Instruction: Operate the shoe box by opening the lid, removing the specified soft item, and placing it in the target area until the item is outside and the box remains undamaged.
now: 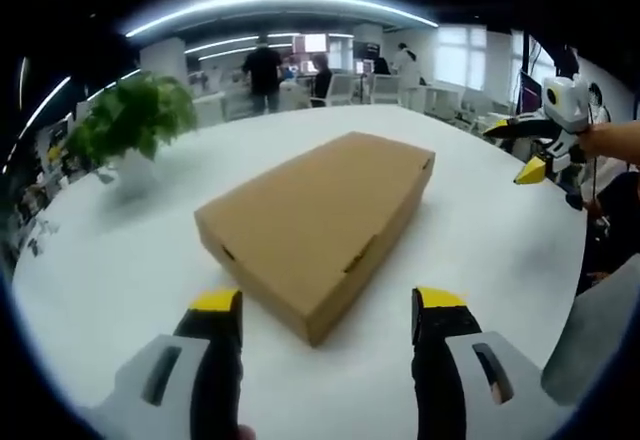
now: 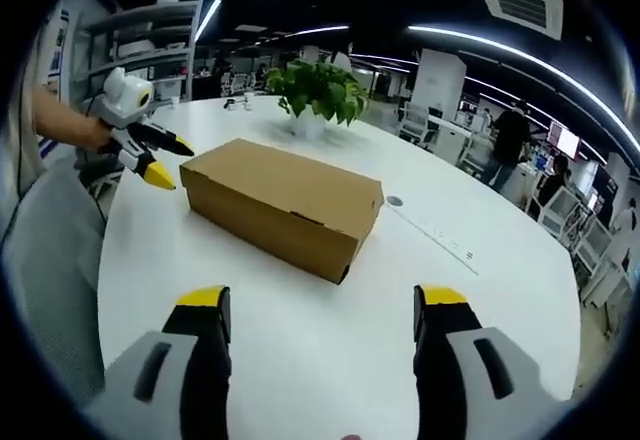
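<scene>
- Shoe box (image 1: pixel 318 225), plain brown cardboard, lying flat near the middle of the round white table (image 1: pixel 120 260), lid shut.
- In the left gripper view, long axis running from the near corner, just ahead of the jaws, away toward the upper right; one corner pointing at the camera.
- In the right gripper view, same shoe box (image 2: pixel 285 205) lying slantwise, long axis from upper left to lower right, a long side wall facing the camera.
- Left tongs (image 1: pixel 328 305) held apart, clamped on nothing, short of the box's near corner; seen also in the right gripper view (image 2: pixel 165 162), off the table's left edge.
- Right tongs (image 2: pixel 322 300) likewise apart and empty, above bare table; seen in the left gripper view (image 1: pixel 520 150) at far right.
- Potted plant (image 2: pixel 320 95) standing on the table beyond the box.
</scene>
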